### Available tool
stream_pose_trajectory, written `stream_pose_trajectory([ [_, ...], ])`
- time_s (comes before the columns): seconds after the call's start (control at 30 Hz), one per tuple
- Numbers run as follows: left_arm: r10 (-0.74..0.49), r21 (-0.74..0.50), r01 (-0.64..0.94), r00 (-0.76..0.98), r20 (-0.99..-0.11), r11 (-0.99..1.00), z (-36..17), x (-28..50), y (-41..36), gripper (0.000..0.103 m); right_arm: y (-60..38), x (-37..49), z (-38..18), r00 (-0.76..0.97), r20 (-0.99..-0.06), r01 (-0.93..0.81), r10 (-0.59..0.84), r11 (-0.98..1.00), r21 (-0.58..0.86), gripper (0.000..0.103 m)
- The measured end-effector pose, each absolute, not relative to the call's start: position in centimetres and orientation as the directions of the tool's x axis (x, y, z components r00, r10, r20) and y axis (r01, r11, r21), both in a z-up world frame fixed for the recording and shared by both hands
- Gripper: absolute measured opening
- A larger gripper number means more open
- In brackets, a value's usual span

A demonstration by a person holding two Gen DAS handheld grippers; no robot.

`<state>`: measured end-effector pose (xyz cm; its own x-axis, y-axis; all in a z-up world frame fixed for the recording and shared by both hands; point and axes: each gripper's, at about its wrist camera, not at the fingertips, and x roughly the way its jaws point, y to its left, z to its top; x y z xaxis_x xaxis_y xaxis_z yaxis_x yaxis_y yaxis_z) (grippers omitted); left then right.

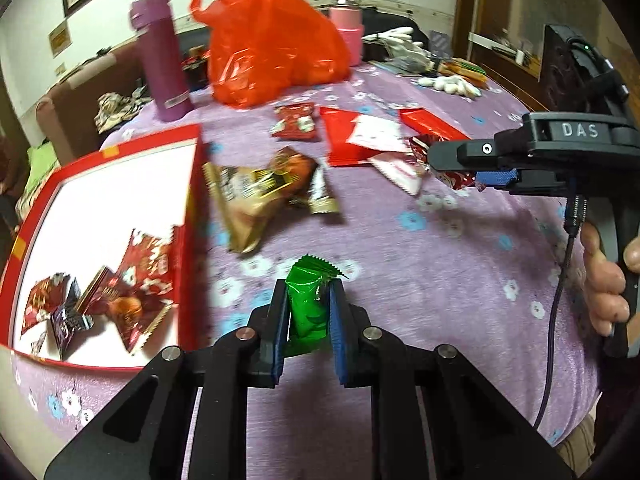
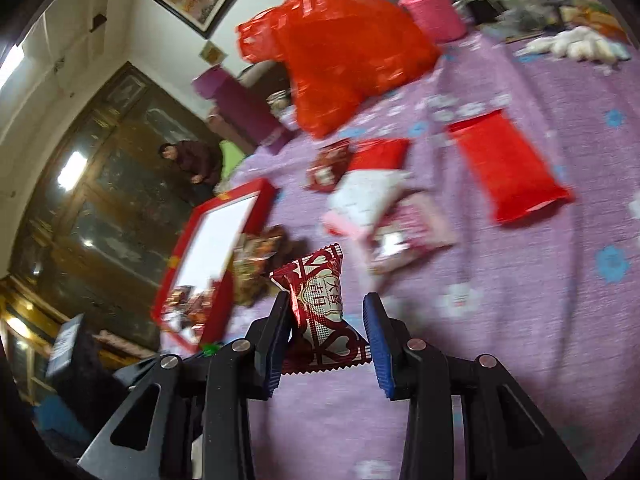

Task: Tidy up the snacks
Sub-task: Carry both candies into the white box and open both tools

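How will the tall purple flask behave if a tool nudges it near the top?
The tall purple cylindrical flask stands upright on the soft flowered purple cloth, so it is probably apt to tip. Its narrow base and height suggest little stability. Once down, its round body would likely roll. Its weight cannot be judged.

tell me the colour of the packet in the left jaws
Green packet, clearest in the left wrist view.
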<state>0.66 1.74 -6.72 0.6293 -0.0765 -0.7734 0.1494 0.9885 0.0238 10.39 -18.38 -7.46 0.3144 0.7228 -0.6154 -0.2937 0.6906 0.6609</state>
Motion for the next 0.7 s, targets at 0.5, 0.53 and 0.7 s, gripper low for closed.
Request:
stream_pose_trajectory([
  [0.5, -0.071, -0.023, 0.077, 0.712, -0.699, 0.997, -4.2, -0.6, 7.2, 0.016, -11.0, 9.8, -6.6, 0.268, -0.584, -0.347, 0.766, 0.642, 0.683, 0.037],
  [0.53, -0.043, -0.008, 0.051, 0.725, -0.687, 0.999, -3.8, -0.5, 8.1, 0.016, -10.5, 9.8, -6.5, 0.265, -0.583, -0.352, 0.768, 0.640, 0.683, 0.037],
  [0.7, 0.088, 0.052, -0.071, 0.742, -0.665, 0.996, -3.4, 0.0, 12.1, 0.016, -6.1, 10.1, -5.3, 0.236, -0.566, -0.410, 0.790, 0.609, 0.679, 0.037],
])
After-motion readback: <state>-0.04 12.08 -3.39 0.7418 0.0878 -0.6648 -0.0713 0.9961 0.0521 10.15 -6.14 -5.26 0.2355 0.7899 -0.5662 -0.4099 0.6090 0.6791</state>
